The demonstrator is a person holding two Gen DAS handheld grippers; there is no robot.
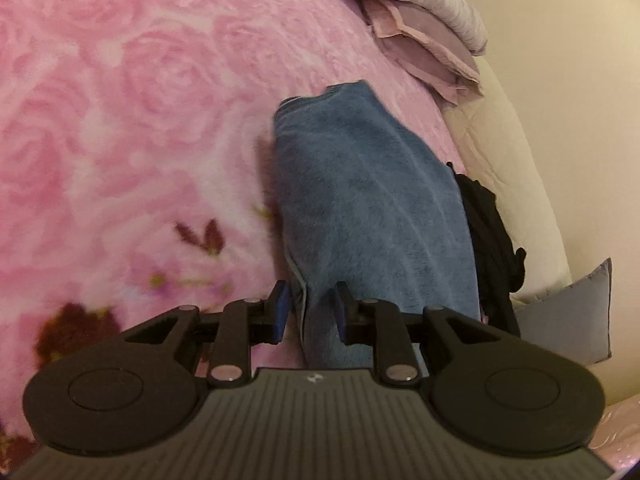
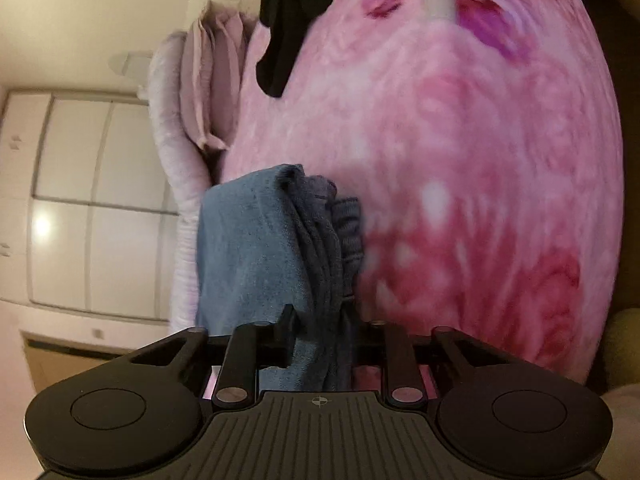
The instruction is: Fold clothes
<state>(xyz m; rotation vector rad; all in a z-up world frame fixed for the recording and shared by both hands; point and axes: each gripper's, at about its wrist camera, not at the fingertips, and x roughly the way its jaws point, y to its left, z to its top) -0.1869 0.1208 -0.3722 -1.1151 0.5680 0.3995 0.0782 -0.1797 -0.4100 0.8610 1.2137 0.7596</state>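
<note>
A blue fleecy garment (image 1: 368, 200) lies folded lengthwise on the pink rose-patterned blanket (image 1: 140, 120). My left gripper (image 1: 311, 312) stands over its near end. The garment's left edge runs between the jaws, and a strip of pink shows between the left pad and the cloth, so the jaws are open. In the right wrist view, which is rolled to the side, the same blue garment (image 2: 256, 248) is bunched in folds. It passes between the fingers of my right gripper (image 2: 320, 332), which is shut on it.
A black garment (image 1: 492, 240) lies by the blue one's right side, also in the right wrist view (image 2: 284, 20). Folded lilac bedding (image 1: 424, 40) sits at the blanket's far edge. A cream padded surface (image 1: 520, 180), a grey cushion (image 1: 568, 312) and white wardrobe doors (image 2: 92, 200) border the bed.
</note>
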